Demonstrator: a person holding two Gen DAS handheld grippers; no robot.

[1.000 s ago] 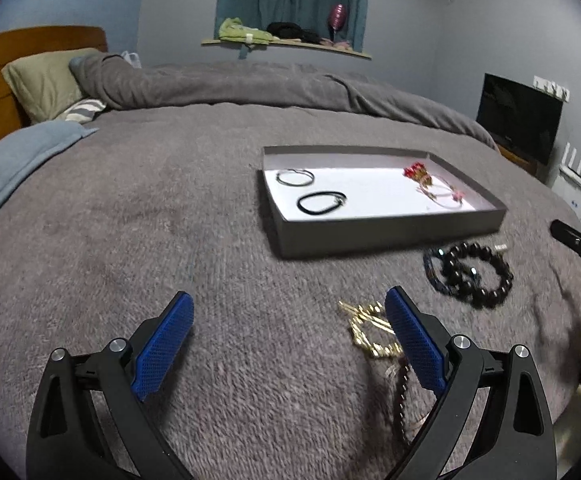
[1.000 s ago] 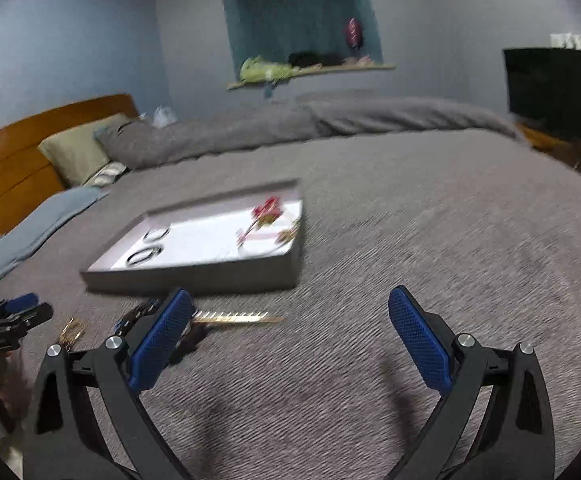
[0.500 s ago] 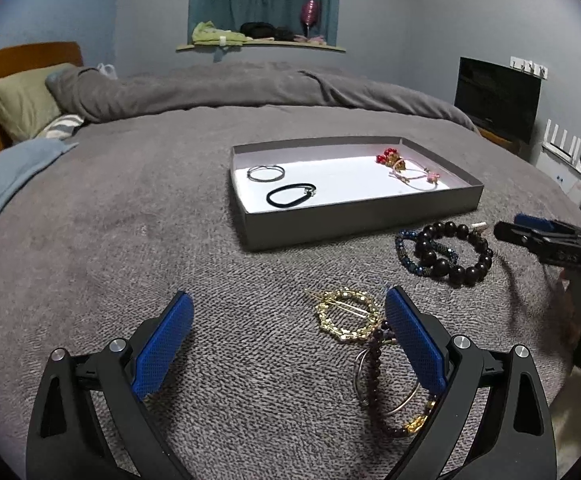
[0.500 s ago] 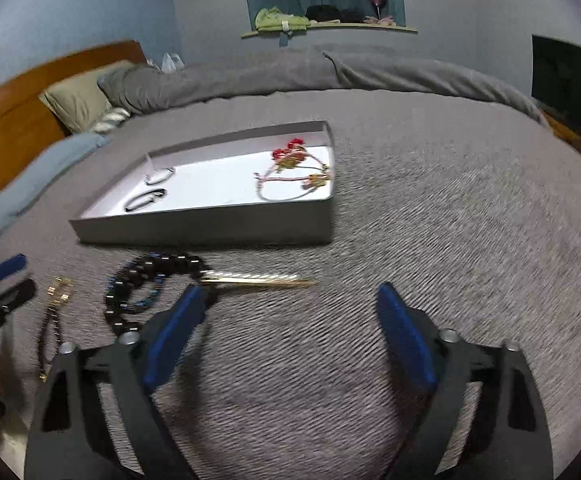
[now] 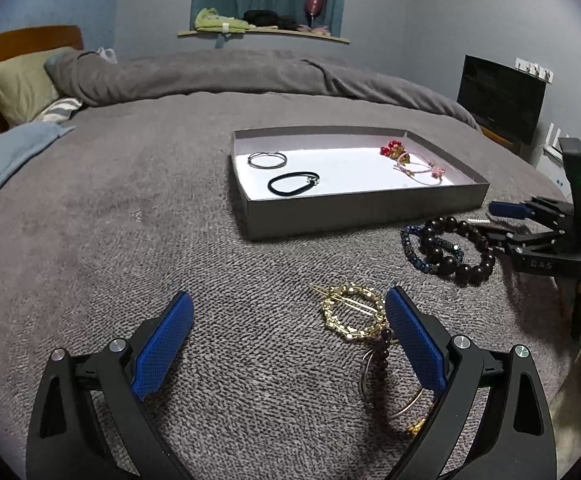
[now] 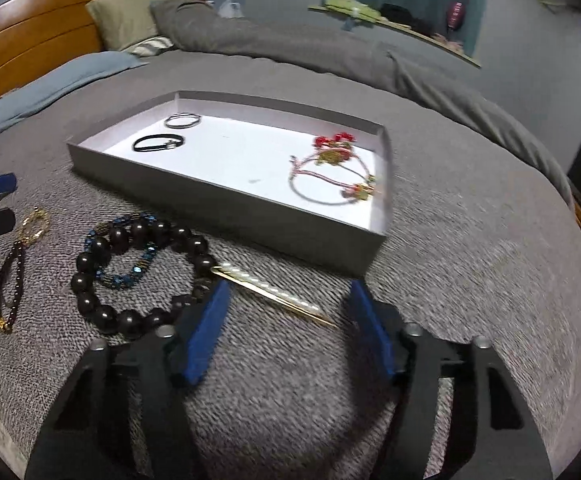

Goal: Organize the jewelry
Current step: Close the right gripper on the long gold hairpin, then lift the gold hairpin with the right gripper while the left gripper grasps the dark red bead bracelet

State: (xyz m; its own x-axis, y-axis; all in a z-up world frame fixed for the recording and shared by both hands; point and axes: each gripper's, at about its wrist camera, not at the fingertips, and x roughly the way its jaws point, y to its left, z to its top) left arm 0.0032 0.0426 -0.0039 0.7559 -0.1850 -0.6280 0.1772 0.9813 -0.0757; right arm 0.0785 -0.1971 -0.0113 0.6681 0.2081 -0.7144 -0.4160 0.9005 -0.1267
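A grey tray (image 5: 362, 212) (image 6: 226, 204) on the bed holds a silver ring bracelet (image 5: 267, 159), a black band (image 5: 292, 183) and red and pink bracelets (image 5: 414, 162) (image 6: 332, 172). On the blanket lie a gold hair clip (image 5: 352, 312), a dark beaded bracelet (image 5: 456, 248) (image 6: 138, 276) over a blue one (image 6: 130, 268), a thin maroon bracelet (image 5: 382, 368) (image 6: 8, 280) and a gold pearl hairpin (image 6: 270, 296). My left gripper (image 5: 286, 332) is open, the clip by its right finger. My right gripper (image 6: 290, 316) is open around the hairpin.
The grey blanket (image 5: 130, 220) covers the bed, with a rolled duvet (image 5: 230, 76) and pillows (image 5: 18, 80) at the head. A wooden headboard (image 6: 38, 40) is at the left. A dark TV (image 5: 502, 100) stands at the right.
My right gripper has moved left and down toward the hairpin and beaded bracelets, and its fingers have narrowed. My left gripper has shifted slightly, so the gold clip and maroon bracelet show more.
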